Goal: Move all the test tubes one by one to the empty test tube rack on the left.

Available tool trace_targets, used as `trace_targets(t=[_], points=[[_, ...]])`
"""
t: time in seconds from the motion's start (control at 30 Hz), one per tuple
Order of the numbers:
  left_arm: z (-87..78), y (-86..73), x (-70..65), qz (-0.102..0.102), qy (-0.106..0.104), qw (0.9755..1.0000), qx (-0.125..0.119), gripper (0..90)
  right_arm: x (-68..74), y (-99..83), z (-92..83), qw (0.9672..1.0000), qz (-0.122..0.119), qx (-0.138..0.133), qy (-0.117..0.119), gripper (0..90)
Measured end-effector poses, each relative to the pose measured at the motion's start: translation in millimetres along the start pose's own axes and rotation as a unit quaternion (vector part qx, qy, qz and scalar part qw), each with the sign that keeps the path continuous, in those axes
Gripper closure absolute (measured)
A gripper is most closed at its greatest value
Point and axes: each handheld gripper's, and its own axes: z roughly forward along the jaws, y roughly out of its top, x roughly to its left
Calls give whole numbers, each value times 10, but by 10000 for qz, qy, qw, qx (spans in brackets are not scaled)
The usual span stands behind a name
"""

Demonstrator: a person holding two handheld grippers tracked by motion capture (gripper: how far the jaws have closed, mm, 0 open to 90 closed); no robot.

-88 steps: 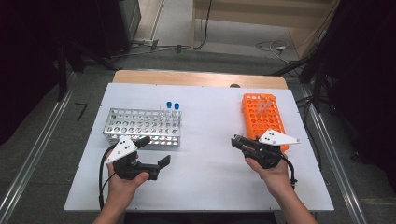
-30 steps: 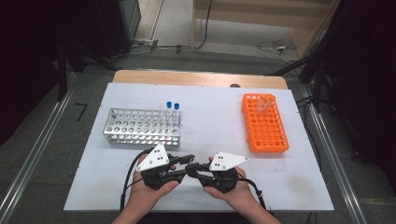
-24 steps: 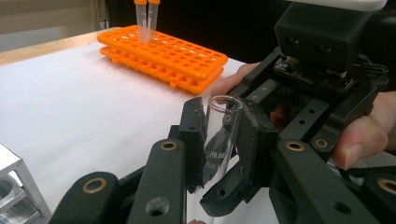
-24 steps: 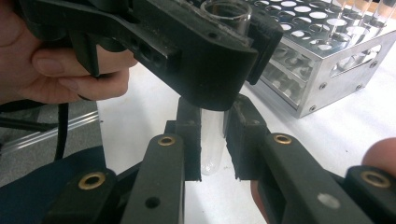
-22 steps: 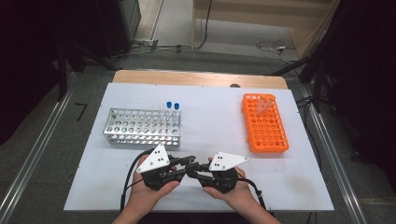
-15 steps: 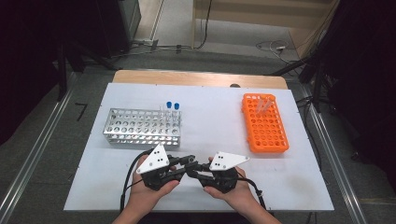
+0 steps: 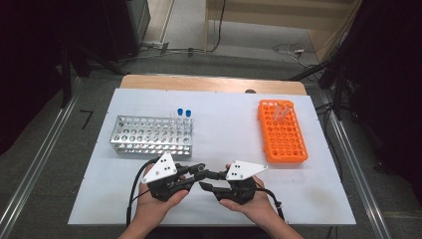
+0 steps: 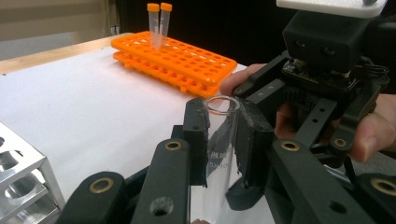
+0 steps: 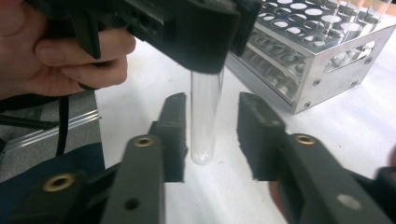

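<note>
Writing: we see small printed characters on the clear test tube [image 8: 219, 154], in the left gripper view, but they are too blurred to read.
Left gripper [image 8: 223, 135]: its jaws are clamped on the tube near the open rim, and the tube stands about upright.
Right gripper [image 9: 210, 135]: its jaws have just been opening; the tube's round bottom [image 9: 201, 156] is between them, and the pads do not press it.
Tube place: at 6 o'clock on the white table [image 7: 224, 119], between both grippers.
Hands: both hands rest low at the near edge, with the grippers pointing at each other, tips almost meeting.
Racks: metal rack [image 7: 149, 137] at 10 o'clock, orange rack [image 7: 283, 134] at 2 o'clock.
</note>
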Motion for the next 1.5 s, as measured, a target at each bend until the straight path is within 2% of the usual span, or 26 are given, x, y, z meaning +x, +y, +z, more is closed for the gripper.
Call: trace_targets(t=[0.23, 0.47, 0.7, 0.97, 1.13, 1.27, 1.5], points=[[-28, 0, 25, -13, 51, 10000, -12, 765, -62, -16, -45, 10000, 28, 64, -28, 291], [-63, 0, 60, -43, 139, 9999, -39, 764, -135, -29, -123, 9998, 66, 100, -183, 151], [-100, 6, 108, -103, 227, 9997, -40, 765, -244, -82, -274, 9993, 154, 41, -344, 126], [-162, 68, 186, -131, 415, 9990, -71, 765, -377, -202, -572, 9975, 260, -76, -652, 122], [-251, 117, 252, -187, 573, 9980, -171, 765, -474, -294, -794, 9954, 365, -138, -872, 114], [-321, 167, 354, -273, 714, 9968, -240, 765, -534, -366, -950, 9935, 442, -180, -1032, 111], [-441, 273, 522, -271, 992, 9943, -285, 765, -635, -493, -1230, 9891, 571, -285, -1329, 101]])
